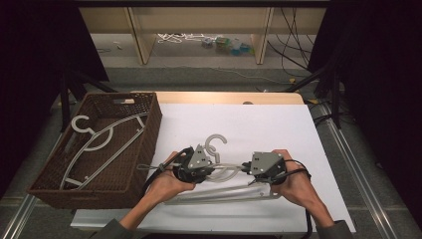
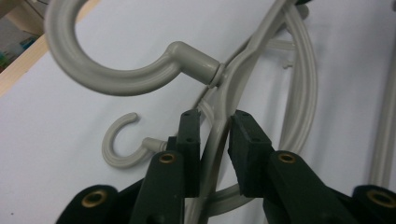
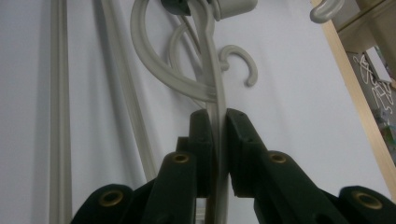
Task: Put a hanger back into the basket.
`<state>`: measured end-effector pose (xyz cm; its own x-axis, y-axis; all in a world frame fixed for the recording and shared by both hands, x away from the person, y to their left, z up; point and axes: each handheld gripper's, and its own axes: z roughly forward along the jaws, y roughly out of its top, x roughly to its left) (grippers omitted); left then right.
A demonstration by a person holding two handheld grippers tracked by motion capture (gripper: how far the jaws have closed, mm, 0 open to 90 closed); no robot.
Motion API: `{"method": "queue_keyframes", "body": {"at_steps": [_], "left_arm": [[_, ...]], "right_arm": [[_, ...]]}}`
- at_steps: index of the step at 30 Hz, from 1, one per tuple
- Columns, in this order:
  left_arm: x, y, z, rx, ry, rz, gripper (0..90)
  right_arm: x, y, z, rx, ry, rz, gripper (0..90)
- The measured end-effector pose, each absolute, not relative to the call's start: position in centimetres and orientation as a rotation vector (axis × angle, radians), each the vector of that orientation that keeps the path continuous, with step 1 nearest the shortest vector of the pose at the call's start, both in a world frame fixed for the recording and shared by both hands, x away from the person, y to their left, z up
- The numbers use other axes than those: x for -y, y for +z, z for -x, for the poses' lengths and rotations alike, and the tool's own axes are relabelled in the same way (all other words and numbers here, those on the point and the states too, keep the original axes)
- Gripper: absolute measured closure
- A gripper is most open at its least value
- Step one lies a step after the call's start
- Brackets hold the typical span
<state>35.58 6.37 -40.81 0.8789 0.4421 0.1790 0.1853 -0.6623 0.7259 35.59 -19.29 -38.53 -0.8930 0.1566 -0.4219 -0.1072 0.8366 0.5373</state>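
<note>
A grey plastic hanger [image 1: 226, 172] is held over the white tabletop [image 1: 259, 124] between both hands. My left gripper [image 1: 211, 170] is shut on its arm just below the hook's neck [image 2: 198, 63], with the arm [image 2: 215, 140] between the pads. From the opposite side, my right gripper [image 1: 247, 168] is shut on the same arm [image 3: 212, 70], which runs straight between its pads [image 3: 201, 140]. A second grey hanger [image 1: 224, 194] lies on the table under the held one, and its smaller hook [image 2: 119, 149] rests flat on the white surface.
A brown wicker basket [image 1: 149, 119] stands at the table's left edge with grey hangers [image 1: 99, 144] inside. The wooden table edge [image 1: 224, 97] runs along the back. Beyond it are a wooden shelf frame [image 1: 142, 45] and loose cables [image 1: 293, 40] on the floor.
</note>
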Motion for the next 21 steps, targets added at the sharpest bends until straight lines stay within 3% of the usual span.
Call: {"method": "queue_keyframes", "body": {"at_steps": [11, 15, 21], "left_arm": [[-6.2, -40.4, -34.7, -0.363, 0.419, -2.322, 82.3], [-7.1, -39.8, -35.1, -0.413, 0.392, -2.273, 82.4], [-8.4, -39.3, -35.7, -0.494, 0.403, -2.243, 82.4]], "right_arm": [[19.5, -38.7, -35.7, -2.526, 0.823, -0.149, 73.3], [19.6, -38.3, -35.6, -2.483, 0.941, -0.317, 54.2], [20.3, -37.9, -36.2, -2.355, 1.11, -0.543, 36.5]]}}
